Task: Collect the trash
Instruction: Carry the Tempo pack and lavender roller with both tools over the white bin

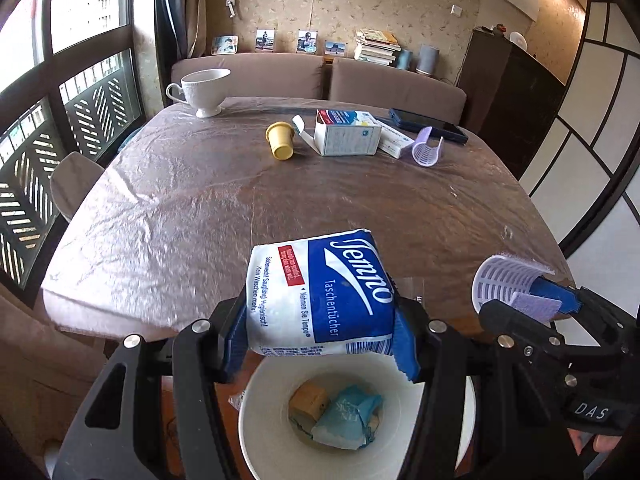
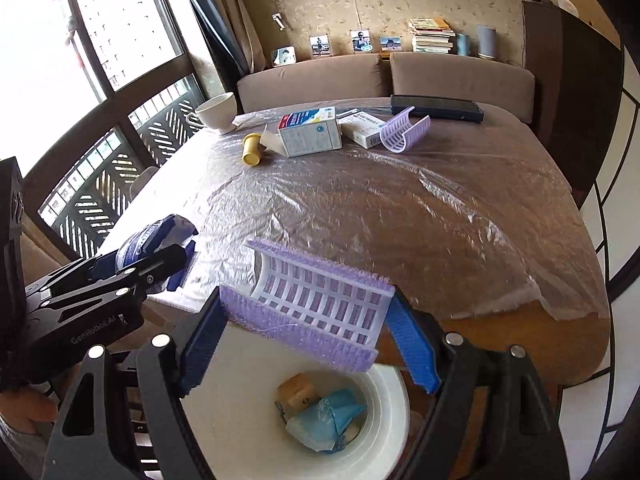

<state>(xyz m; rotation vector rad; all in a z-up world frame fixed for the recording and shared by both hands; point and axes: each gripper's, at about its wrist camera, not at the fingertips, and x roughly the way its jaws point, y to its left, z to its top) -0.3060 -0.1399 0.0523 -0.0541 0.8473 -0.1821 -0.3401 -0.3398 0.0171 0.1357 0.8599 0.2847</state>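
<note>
White round plastic bin (image 1: 256,432) sits directly below both loads: left gripper (image 1: 320,320) clamps blue-white tissue pack (image 1: 320,292); right gripper (image 2: 308,320) clamps lilac slotted roller (image 2: 320,300), long axis crosswise.

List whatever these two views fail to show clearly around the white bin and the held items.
- White bin: its near rim is cut off by the bottom edge in both wrist views.
- Bin contents: a tan piece and blue wrapper show; anything beneath is hidden.
- Tissue pack: its underside is hidden, the left tool covers its sides.
- Purple roller: the right tool covers its ends.
</note>
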